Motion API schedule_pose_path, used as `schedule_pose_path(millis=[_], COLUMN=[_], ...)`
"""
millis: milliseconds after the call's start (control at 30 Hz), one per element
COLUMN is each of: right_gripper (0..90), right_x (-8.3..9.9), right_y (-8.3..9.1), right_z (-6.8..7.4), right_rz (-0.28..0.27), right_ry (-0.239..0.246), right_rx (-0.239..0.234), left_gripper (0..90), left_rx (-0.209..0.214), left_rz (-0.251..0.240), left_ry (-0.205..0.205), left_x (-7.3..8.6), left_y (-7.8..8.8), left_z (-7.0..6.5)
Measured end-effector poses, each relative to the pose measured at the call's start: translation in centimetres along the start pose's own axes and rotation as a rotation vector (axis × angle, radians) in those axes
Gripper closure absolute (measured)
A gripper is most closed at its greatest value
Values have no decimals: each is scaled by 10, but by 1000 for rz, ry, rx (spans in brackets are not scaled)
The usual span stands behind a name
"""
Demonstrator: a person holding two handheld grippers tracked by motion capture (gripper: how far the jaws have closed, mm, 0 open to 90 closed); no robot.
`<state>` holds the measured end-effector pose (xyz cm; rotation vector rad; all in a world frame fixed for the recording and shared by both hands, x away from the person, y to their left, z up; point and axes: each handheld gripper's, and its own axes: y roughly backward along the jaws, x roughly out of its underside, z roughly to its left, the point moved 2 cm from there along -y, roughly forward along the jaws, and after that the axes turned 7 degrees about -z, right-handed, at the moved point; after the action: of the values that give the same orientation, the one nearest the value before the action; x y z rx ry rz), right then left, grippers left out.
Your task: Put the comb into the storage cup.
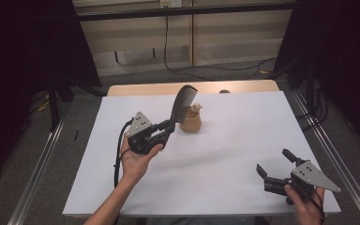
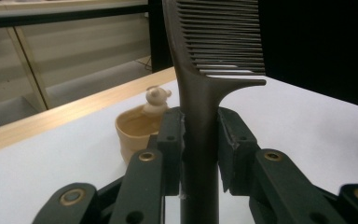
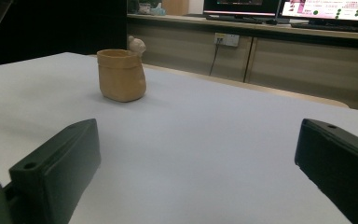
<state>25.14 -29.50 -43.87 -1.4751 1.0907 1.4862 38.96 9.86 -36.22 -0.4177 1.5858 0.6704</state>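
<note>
My left gripper (image 1: 168, 125) clamps the dark comb (image 1: 182, 104) by its handle, teeth up, just at nine o'clock of the tan cup (image 1: 191, 123), while my right gripper (image 1: 274, 165) gapes empty at five o'clock.

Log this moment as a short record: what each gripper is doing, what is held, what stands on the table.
left gripper: shut on the comb's handle, raised above the table
comb: dark, teeth end up, leaning toward the cup
right gripper: open, holding nothing, low at the table's near right
cup: tan, upright, small figure at its rim, nothing in it that I can see
table: white sheet over a wooden top
</note>
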Motion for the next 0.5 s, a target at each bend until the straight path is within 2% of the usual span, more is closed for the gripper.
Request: schedule_pose_path(millis=[33,200,267,500], right_gripper=[0,0,0,0], right_x=[0,0,0,0], right_y=[0,0,0,0], right_z=[0,0,0,0], right_rz=[0,3,5,2], right_ry=[-1,1,1,1], right_rx=[-1,1,1,-2], left_gripper=[729,729,729,729], left_rx=[0,-17,-18,-41], left_rz=[-14,-42,-49,-59], left_ry=[14,4,25,12], left_x=[-1,-5,-7,-10], left_y=[-2,-6,-7,-11], left_z=[0,4,6,11])
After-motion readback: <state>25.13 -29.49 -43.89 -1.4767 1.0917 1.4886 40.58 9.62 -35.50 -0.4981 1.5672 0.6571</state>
